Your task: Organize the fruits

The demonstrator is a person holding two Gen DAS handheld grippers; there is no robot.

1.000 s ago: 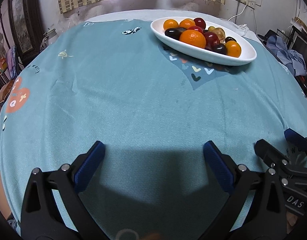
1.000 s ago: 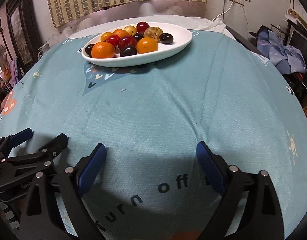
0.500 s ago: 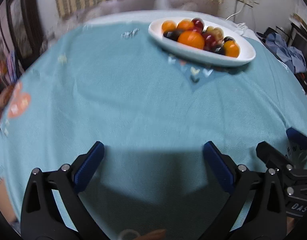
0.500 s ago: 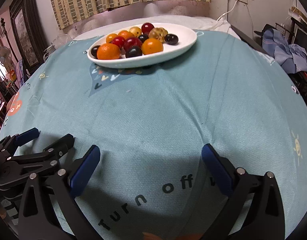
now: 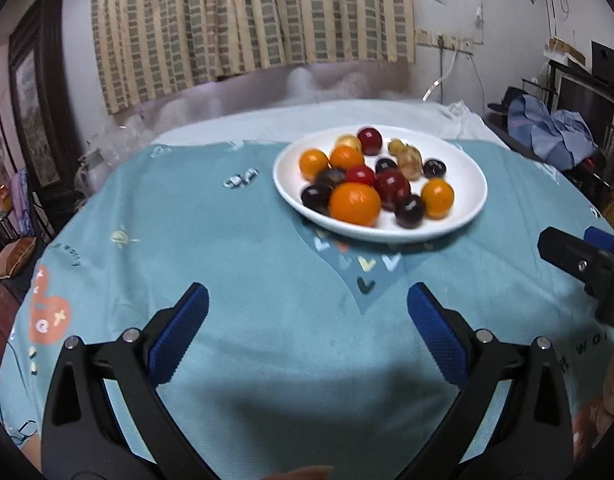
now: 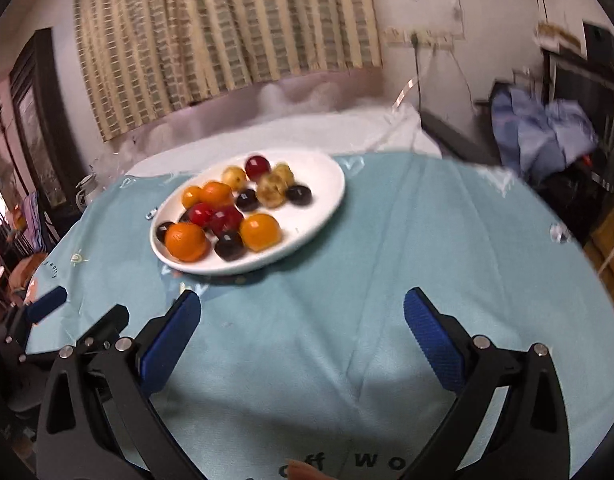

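A white oval plate (image 5: 463, 168) sits on the teal tablecloth (image 5: 247, 272) and holds several fruits: oranges (image 5: 354, 204), red ones (image 5: 391, 189), dark plums (image 5: 409, 211) and pale yellow ones (image 5: 409, 157). The plate also shows in the right wrist view (image 6: 327, 184). My left gripper (image 5: 307, 300) is open and empty, well short of the plate. My right gripper (image 6: 301, 308) is open and empty, short of the plate and a little to its right. Each gripper shows at the edge of the other's view.
The table is round, with cloth edges falling away at left and right. A wall with a striped curtain (image 5: 247, 20) stands behind. A pile of blue clothes (image 5: 555, 128) and dark furniture lie at the right.
Both grippers have risen and tilted up and moved closer to the plate, which now shows lower and larger in both views. Both stay open.
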